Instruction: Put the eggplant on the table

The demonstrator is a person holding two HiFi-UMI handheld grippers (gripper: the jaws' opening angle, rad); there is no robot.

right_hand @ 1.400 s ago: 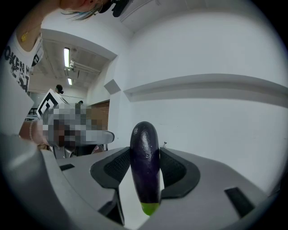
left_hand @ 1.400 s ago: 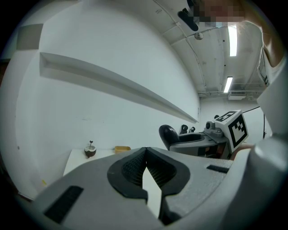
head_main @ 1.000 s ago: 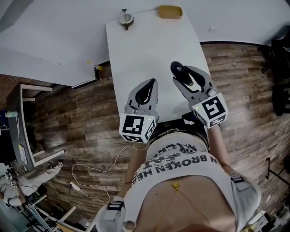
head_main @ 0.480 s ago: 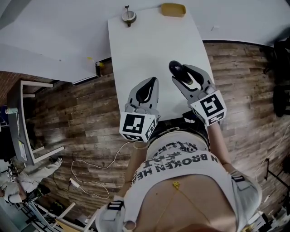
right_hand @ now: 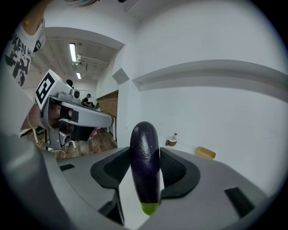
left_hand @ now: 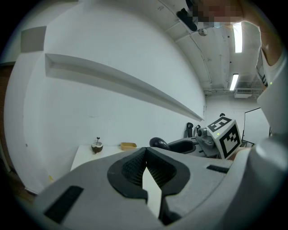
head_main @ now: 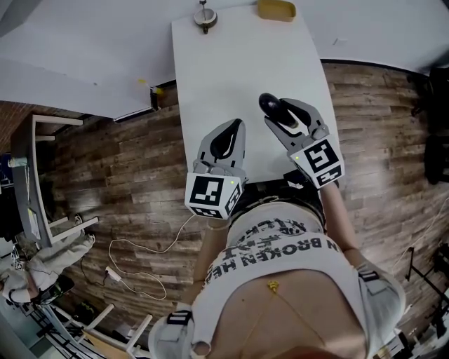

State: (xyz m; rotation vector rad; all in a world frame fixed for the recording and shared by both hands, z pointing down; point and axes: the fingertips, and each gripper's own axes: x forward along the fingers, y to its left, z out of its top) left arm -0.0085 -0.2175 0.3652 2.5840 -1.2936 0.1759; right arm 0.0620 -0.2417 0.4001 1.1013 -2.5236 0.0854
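Eggplant (right_hand: 145,164) is clamped between the right gripper's (head_main: 289,120) pads, green stem end back toward the gripper body and dark end poking out past the tips. Just left of it, the left gripper (head_main: 226,140) hangs over the white table (head_main: 210,77) with its jaws pinched together on nothing. Far ahead of both grippers, at the table's back edge, there's a small round brown cup (head_main: 205,17) and then a yellow tray (head_main: 276,10).

far end: round brown pot with stem (head_main: 205,18) | yellow tray (head_main: 275,10) | wood floor (head_main: 105,175): loose white cable (head_main: 111,271)
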